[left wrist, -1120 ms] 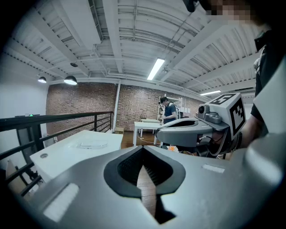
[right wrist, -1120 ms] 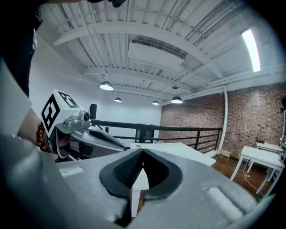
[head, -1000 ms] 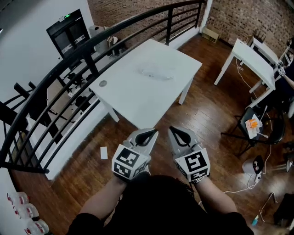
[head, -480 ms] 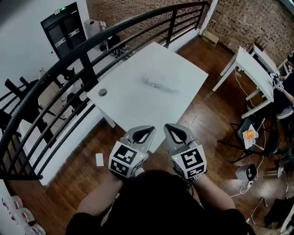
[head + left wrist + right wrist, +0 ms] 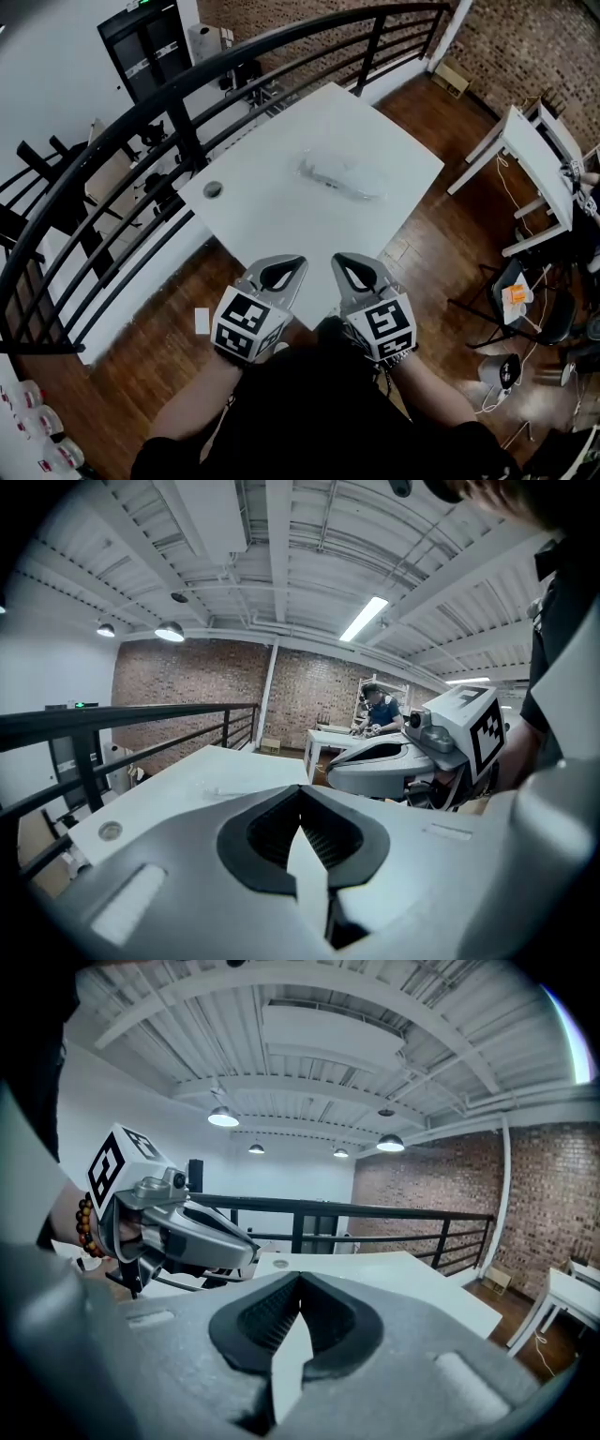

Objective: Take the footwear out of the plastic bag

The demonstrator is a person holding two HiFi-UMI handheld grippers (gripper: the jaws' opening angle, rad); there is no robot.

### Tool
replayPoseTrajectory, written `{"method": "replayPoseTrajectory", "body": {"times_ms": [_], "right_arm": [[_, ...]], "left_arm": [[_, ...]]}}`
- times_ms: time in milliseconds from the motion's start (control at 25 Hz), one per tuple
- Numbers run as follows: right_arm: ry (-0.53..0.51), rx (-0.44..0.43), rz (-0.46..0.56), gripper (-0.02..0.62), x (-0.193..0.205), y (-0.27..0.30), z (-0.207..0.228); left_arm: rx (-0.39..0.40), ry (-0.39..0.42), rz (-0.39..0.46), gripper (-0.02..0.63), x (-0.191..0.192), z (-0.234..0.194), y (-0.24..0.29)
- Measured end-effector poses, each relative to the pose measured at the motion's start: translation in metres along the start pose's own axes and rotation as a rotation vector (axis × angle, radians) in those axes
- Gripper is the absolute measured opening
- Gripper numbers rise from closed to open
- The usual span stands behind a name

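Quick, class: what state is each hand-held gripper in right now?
Left hand-held gripper: closed, holding nothing.
Right hand-held gripper: closed, holding nothing.

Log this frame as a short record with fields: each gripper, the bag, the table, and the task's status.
left gripper: shut, empty, held over the near table edge
right gripper: shut, empty, beside the left one
plastic bag: lies flat on the far half of the table, clear, pale contents too small to identify
table: white, a small round disc near its left corner
railing: black, beyond the table's left side
task status: not begun; neither gripper touches the bag
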State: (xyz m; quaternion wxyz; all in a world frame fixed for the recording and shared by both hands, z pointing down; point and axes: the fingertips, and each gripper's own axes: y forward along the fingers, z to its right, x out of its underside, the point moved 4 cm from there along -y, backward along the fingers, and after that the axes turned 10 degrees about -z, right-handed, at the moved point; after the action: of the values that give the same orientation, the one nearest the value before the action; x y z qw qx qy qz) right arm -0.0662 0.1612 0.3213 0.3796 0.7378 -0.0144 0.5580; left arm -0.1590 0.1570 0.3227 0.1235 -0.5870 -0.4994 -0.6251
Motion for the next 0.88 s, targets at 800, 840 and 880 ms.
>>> {"method": "replayPoseTrajectory", "body": {"times_ms": [800, 840, 880], "right_arm": [[0.065, -0.292, -0.2, 0.021, 0.042, 0.141, 0.153], [0.07, -0.298, -0.208, 0.026, 0.044, 0.145, 0.159], [0.075, -0.302, -0.213, 0.032, 0.045, 0.149, 0.165]], "left_arm": [[-0.179, -0.171, -0.241, 0.015, -0.039, -0.105, 0.152], [-0.19, -0.177, -0.249, 0.015, -0.041, -0.11, 0.157], [-0.2, -0.183, -0.257, 0.015, -0.044, -0.115, 0.161]]}}
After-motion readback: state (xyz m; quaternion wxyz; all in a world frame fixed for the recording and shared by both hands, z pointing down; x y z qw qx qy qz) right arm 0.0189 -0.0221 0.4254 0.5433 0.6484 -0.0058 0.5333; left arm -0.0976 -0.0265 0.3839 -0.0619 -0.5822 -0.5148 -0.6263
